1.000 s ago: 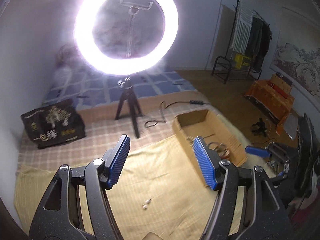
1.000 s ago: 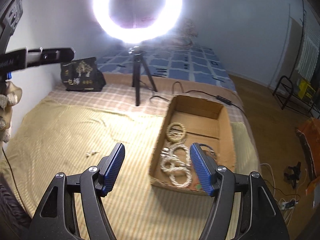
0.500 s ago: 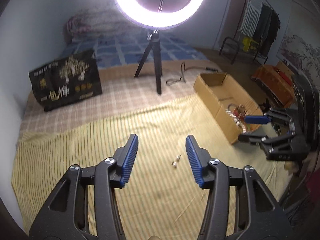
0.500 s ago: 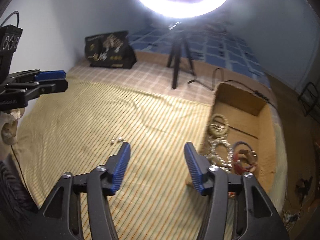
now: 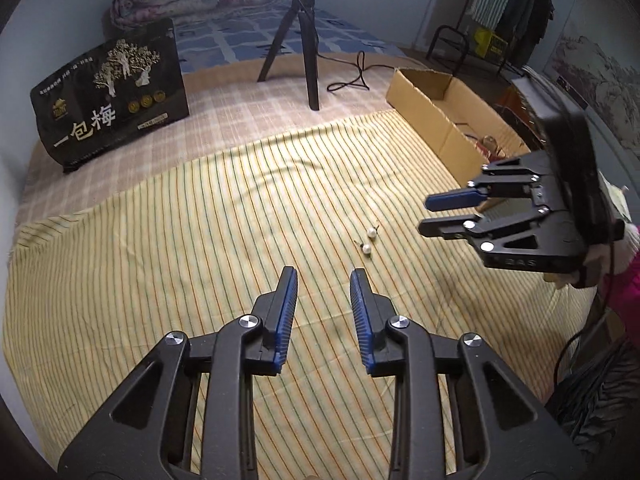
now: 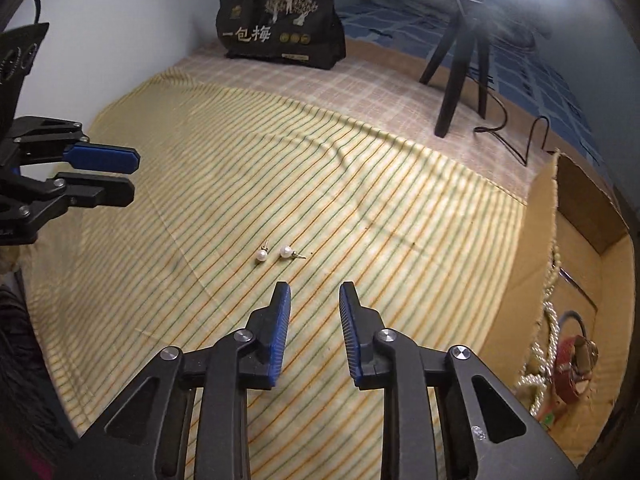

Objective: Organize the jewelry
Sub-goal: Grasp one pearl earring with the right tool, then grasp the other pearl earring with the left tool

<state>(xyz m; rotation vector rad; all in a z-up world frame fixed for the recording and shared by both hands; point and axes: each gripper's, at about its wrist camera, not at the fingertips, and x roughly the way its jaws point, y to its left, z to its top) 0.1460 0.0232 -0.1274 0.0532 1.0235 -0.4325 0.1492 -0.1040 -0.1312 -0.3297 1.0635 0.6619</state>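
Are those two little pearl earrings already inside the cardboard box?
No: both pearl earrings lie on the striped cloth, out in front of the right gripper and well apart from the cardboard box.

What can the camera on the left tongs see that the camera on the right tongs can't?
Only the left view shows the clothes rack and the landscape picture on the far wall, plus a pink sleeve behind the right tongs.

Only the right view looks into the cardboard box, showing bead strands and a red bracelet.

Both show the two pearl earrings lying free on the striped cloth, the black bag, the tripod, and each other's tongs, including the left tongs. Both pairs have just been closing, with nothing between them.
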